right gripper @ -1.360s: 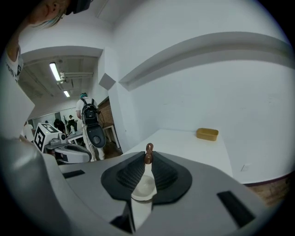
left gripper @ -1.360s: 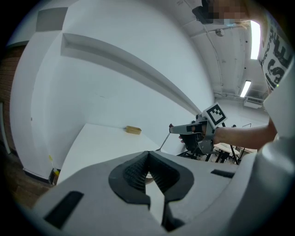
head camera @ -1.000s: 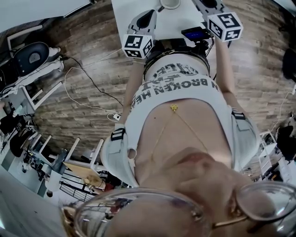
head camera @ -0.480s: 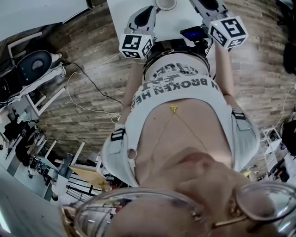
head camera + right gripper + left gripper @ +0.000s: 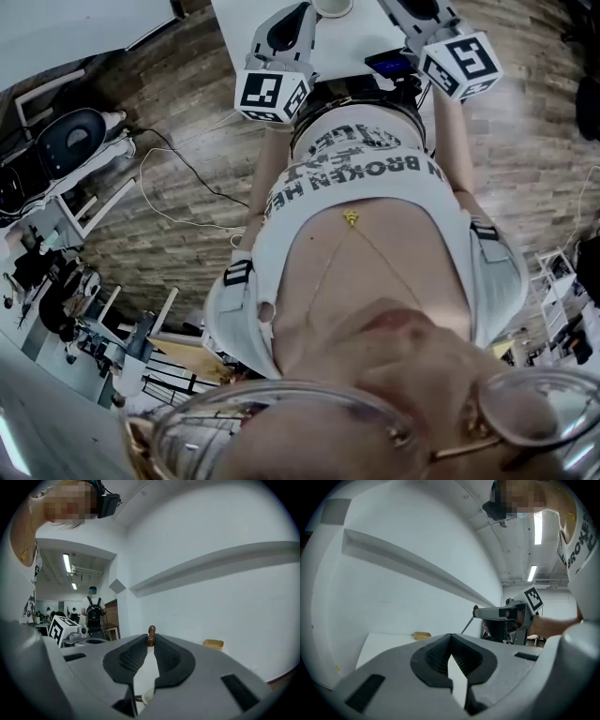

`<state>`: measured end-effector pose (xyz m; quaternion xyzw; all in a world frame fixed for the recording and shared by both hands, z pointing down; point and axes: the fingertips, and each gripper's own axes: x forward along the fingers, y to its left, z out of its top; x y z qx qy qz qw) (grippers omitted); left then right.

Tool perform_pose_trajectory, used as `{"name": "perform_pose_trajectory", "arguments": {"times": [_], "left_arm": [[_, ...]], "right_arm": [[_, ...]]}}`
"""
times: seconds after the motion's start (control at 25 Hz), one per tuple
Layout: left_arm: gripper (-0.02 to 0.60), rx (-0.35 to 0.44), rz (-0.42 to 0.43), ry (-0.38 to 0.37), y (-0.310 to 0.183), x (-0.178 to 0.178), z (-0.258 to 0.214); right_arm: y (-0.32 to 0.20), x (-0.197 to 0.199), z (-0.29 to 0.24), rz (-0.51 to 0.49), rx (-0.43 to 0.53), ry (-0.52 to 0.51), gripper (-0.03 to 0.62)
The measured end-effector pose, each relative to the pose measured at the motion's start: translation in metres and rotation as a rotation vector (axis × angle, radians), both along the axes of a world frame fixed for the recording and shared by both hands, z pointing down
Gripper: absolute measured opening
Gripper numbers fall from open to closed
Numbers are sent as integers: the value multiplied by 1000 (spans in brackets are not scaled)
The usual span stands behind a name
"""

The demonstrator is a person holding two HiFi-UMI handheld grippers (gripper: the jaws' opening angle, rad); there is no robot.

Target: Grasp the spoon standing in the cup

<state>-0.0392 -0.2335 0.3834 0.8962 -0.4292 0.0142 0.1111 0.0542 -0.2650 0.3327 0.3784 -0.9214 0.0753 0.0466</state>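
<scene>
Wood-plank floor point(image 5: 202, 84) and a white table point(image 5: 349, 42) fill my head view, the cup point(image 5: 330, 6) at its top edge. Left gripper view: my left gripper point(image 5: 450, 644) has its jaws closed together, empty. Right gripper view: my right gripper point(image 5: 150, 641) pinches the spoon point(image 5: 151, 631) by its brown handle tip, the jaws barely apart.

Finding one: the left claw point(image 5: 450, 636) has been raised. In the head view its marker cube point(image 5: 271, 95) shows larger and sits further left along the near edge of the desk point(image 5: 352, 42).

Finding two: the right claw point(image 5: 151, 641) has been raised likewise. Its cube point(image 5: 458, 64) shows larger and slightly lower in the picture.

Finding three: the cup point(image 5: 330, 6) on the desk has slid almost out past the picture's top edge.

Finding four: the dark chair point(image 5: 67, 139) on the floor shows lower at left.
</scene>
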Motion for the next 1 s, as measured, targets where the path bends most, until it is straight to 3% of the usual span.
{"name": "perform_pose_trajectory", "arguments": {"times": [1.0], "left_arm": [[-9,3,2,-4,0,5,-8]], "right_arm": [[7,-2,0,-7,-2,3,40]]}}
